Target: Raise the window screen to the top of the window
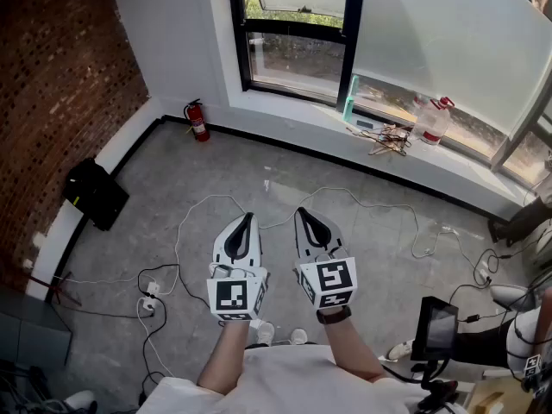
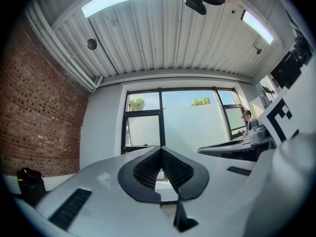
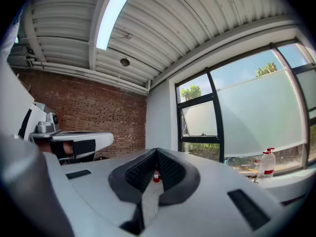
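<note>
The pale frosted window screen hangs low over the wide right pane, its bottom edge just above the sill. It also shows in the left gripper view as the window screen and in the right gripper view as the window screen. My left gripper and right gripper are held side by side over the floor, pointing at the window and well short of it. The left gripper is shut on nothing, and so is the right gripper.
A red fire extinguisher stands in the left corner under the window. A bottle, a green item and small clutter lie on the sill. Cables trail across the floor. A black bag sits by the brick wall; a monitor stands at the right.
</note>
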`<state>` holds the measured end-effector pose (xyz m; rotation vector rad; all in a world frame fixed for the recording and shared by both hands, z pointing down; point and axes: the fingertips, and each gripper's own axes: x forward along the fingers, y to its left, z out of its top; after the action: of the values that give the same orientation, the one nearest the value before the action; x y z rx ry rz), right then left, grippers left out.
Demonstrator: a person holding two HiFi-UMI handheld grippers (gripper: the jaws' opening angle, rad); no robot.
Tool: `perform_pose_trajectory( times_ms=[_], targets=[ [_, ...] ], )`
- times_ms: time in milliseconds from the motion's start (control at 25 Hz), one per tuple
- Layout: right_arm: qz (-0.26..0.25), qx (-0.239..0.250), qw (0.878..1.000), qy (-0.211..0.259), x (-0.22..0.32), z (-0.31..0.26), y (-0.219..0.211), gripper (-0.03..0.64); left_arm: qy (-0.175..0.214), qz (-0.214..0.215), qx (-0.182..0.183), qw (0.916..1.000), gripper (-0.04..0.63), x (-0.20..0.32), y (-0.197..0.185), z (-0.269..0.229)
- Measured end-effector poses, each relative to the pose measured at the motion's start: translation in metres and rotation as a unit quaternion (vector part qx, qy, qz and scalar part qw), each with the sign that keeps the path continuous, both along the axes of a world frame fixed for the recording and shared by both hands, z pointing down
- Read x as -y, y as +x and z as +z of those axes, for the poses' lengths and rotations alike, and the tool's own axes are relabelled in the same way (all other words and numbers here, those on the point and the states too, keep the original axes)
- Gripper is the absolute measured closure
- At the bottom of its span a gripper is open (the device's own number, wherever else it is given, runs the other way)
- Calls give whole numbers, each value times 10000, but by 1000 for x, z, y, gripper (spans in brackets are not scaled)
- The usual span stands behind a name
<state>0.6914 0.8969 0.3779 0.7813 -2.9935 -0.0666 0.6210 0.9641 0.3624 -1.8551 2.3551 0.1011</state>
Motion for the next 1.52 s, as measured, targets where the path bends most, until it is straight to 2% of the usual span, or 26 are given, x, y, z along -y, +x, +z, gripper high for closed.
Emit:
perform_pose_trajectory(
  times_ms=[320,400,480,560,800,920,1000,1120,1200,1400,1520],
  targets=[
    [-185,65,9998,-3,-12,18,20,614,-250,-79,32,9997,595,-9,28,30],
    [-173,12,9997,-174,-1,32,25,614,-387,-109,4,9992,595,-5,35,40],
    [-338,-85,9982,-485,6,46,22,614,-533,-155,-69,9984,595,-1,35,47],
    [-532,-126,9969,-568,4,50,11,614,-591,-245,-90,9979,595,-3,26,51],
    [-805,-29,9964,-251,2,43,-41,614,-521,-235,-69,9983,595,10,-16,53],
    [-845,131,9961,-229,10,43,-71,614,-610,-308,-251,9973,595,28,-49,64],
    [-761,120,9968,-198,23,41,-92,614,-623,-300,-315,9971,595,45,-73,63],
    [-542,22,9985,-8,46,34,-128,614,-532,-309,-55,9981,595,64,-112,51],
    [-368,-46,9993,46,61,30,-153,614,-626,-427,74,9971,595,72,-146,48],
    [-57,-321,9993,154,79,36,-213,614,-653,-427,-105,9969,595,80,-216,60],
    [-56,-179,9995,258,78,34,-234,614,-679,-349,-170,9969,595,89,-239,69]
  ],
)
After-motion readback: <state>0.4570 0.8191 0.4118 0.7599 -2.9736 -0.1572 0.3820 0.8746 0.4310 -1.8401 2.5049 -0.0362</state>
